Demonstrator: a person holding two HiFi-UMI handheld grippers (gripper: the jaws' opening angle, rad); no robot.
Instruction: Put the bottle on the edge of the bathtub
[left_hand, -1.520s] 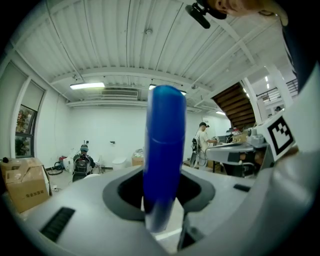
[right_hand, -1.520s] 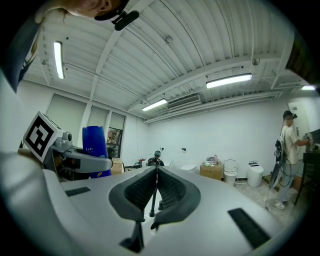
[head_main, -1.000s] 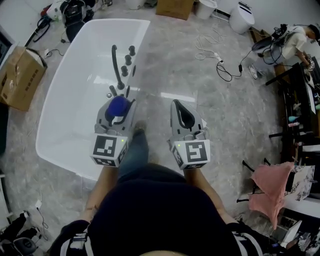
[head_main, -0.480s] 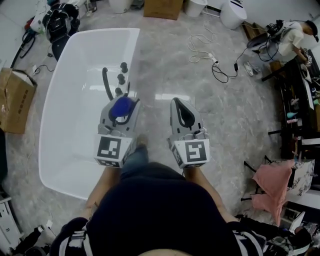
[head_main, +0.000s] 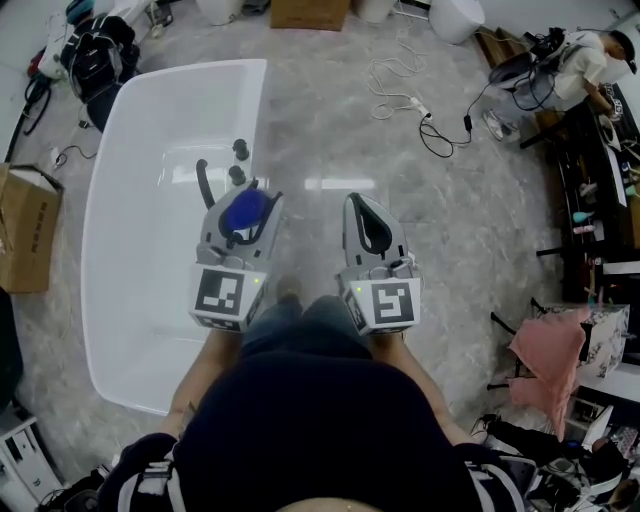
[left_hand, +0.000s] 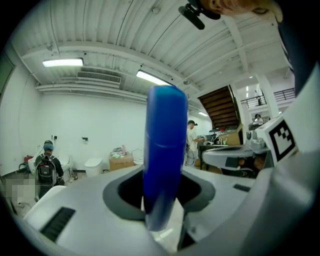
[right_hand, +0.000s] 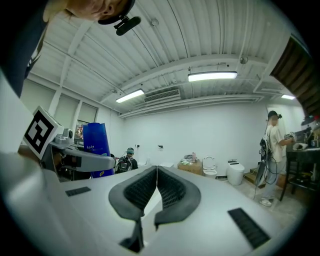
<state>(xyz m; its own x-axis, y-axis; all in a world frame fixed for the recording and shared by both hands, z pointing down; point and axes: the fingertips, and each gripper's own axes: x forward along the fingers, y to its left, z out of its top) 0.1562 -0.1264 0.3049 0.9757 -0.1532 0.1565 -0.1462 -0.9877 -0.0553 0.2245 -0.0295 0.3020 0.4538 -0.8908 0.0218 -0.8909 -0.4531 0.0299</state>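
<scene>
My left gripper (head_main: 243, 215) is shut on a blue bottle (head_main: 243, 210), which stands upright between the jaws (left_hand: 164, 165). It hovers over the right rim of the white bathtub (head_main: 110, 330), just in front of the black taps (head_main: 238, 160) and the black spout (head_main: 205, 183). My right gripper (head_main: 372, 228) is shut with nothing in it, its ribbed pads meeting (right_hand: 156, 192), and hangs over the grey floor to the right of the tub. From the right gripper view the blue bottle (right_hand: 96, 150) shows at the left.
A cardboard box (head_main: 28, 228) lies left of the tub, bags (head_main: 95, 50) at its far end. Cables (head_main: 420, 110) trail over the floor ahead. A rack (head_main: 600, 190) and pink cloth (head_main: 550, 360) stand at the right. A toilet (right_hand: 235, 172) and people are farther off.
Both grippers have moved forward along the tub's right side together. The taps and spout have come closer to the left gripper. The bottle stays gripped.
</scene>
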